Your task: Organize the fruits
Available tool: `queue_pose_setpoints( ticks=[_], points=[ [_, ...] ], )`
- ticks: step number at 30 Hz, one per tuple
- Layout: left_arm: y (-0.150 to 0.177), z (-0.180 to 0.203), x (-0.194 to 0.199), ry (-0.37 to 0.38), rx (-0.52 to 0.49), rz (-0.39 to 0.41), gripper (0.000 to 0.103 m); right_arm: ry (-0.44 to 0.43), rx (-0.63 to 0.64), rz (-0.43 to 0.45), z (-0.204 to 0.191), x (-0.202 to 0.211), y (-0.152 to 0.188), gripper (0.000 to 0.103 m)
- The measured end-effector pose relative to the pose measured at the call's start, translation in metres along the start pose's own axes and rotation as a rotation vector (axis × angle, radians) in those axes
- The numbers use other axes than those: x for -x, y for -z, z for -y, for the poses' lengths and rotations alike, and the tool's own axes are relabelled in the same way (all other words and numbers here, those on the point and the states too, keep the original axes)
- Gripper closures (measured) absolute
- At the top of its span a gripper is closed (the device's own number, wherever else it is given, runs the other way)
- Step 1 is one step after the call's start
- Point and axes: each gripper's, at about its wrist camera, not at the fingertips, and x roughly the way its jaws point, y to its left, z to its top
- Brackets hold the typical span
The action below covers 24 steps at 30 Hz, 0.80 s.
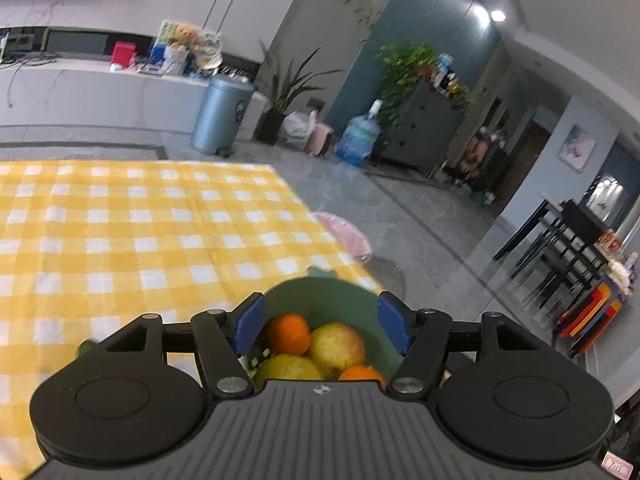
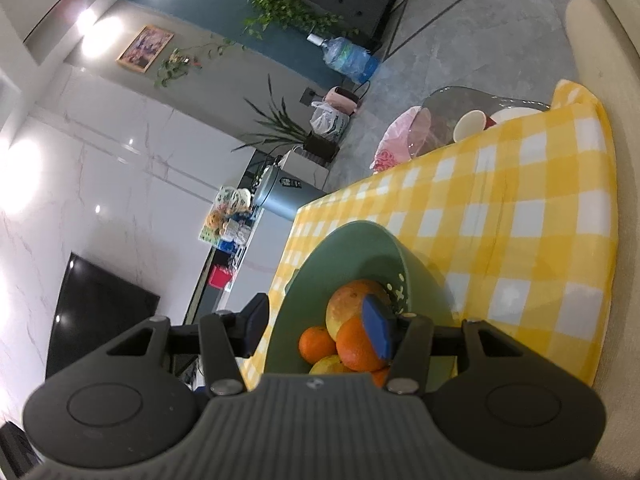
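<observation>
Left wrist view: the left gripper (image 1: 322,322) hangs directly above the round green plastic bowl (image 1: 320,294) of oranges and pale apples, jaws wide, empty; the right gripper (image 2: 316,328), also wide, straddles that bowl's rim.

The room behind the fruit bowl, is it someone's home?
Most likely a home's living and dining area: a table under a yellow checked tablecloth, a television on the wall, and potted plants.
</observation>
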Motion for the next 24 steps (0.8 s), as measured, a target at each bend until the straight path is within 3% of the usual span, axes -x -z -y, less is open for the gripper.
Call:
queue_pose_setpoints(
  ticks=[3,7,20,22,24],
  points=[
    [0.003,0.001,0.005,-0.048,-0.017,-0.002,0.028,0.025,0.056,0.007,-0.006,-0.002,0.001,0.053],
    [0.007,-0.002,0.013,-0.041,-0.017,-0.025,0.028,0.111,0.177,0.017,-0.018,-0.005,0.008,0.053],
    [0.018,0.003,0.047,-0.065,-0.052,-0.045,0.028,0.136,0.238,-0.009,-0.022,-0.01,0.011,0.052],
    [0.022,0.003,0.053,-0.078,-0.061,-0.046,0.028,0.14,0.242,-0.016,-0.023,-0.011,0.011,0.056],
    [0.028,0.002,0.06,-0.087,-0.074,-0.05,0.028,0.139,0.249,-0.043,-0.025,-0.014,0.009,0.08]
  ],
)
